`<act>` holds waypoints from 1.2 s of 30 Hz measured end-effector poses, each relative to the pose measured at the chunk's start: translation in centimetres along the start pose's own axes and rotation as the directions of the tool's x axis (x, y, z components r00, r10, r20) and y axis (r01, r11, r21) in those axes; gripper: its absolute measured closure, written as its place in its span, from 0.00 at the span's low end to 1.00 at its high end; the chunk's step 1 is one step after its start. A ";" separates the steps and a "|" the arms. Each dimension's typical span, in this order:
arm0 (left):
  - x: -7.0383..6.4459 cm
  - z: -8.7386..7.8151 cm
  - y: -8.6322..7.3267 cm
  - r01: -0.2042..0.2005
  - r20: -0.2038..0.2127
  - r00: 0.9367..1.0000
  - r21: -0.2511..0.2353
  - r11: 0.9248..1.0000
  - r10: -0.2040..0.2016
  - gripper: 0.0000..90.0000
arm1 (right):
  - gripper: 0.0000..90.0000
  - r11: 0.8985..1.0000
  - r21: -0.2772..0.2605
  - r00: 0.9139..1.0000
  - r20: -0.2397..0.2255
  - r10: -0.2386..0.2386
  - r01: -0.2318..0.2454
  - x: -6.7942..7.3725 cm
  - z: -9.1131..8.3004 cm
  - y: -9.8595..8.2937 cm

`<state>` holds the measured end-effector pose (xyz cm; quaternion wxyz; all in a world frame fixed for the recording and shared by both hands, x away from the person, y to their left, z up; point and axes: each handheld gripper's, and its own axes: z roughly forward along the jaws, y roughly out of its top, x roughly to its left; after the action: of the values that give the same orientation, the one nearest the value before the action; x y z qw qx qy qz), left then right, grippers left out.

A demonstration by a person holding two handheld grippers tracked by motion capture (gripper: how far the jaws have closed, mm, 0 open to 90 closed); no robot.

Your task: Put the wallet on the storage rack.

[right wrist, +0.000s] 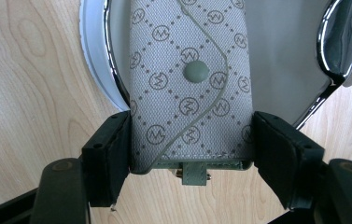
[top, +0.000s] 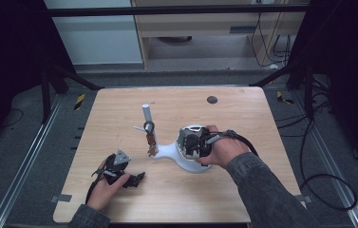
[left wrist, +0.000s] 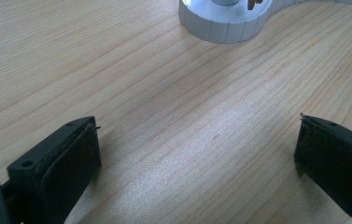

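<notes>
Pale wood grain runs across the square table (top: 176,194), which stands on a dark floor with metal rails on either side and a light cabinet behind it. Near the middle of the table stands a white stand (top: 167,151) with a round dish at one end and a smaller ridged base at the other, from which a white post (top: 146,114) rises upright with small items hanging beside it; what they are is too small to tell. The person's right hand (top: 224,149) holds the right gripper (top: 193,142) down over the dish. In the right gripper view its two black jaws press against both sides of a grey patterned pouch (right wrist: 187,84), a fabric case with a snap button on its flap, which lies over the shiny-rimmed dish (right wrist: 94,60). The left hand (top: 105,187) rests near the table's front left corner, holding the left gripper (top: 134,179) low over bare wood, well apart from the stand. In the left gripper view its jaws stand wide apart with nothing between them, and the ridged base (left wrist: 225,23) lies ahead.
</notes>
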<state>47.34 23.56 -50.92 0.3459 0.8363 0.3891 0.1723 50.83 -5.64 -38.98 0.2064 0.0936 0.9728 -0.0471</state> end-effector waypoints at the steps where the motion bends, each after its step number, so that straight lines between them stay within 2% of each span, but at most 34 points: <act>1: 0.0 0.0 0.0 0.000 0.000 1.000 0.000 1.000 0.000 0.00 | 0.34 1.000 0.001 1.000 -0.002 0.003 -0.003 0.0 0.0 0.0; 23: 0.0 0.0 0.0 0.000 0.000 1.000 0.000 1.000 0.000 0.00 | 0.34 0.999 0.008 0.999 -0.035 0.038 -0.037 -0.6 0.4 -0.1; 36: 0.0 0.0 0.0 0.000 0.000 1.000 0.000 1.000 0.000 0.00 | 0.33 0.999 0.011 0.998 -0.042 0.041 -0.041 -0.7 0.5 -0.1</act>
<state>47.34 23.56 -50.92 0.3457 0.8364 0.3889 0.1722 51.66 -5.89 -39.15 0.1864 0.1154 0.9746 -0.0456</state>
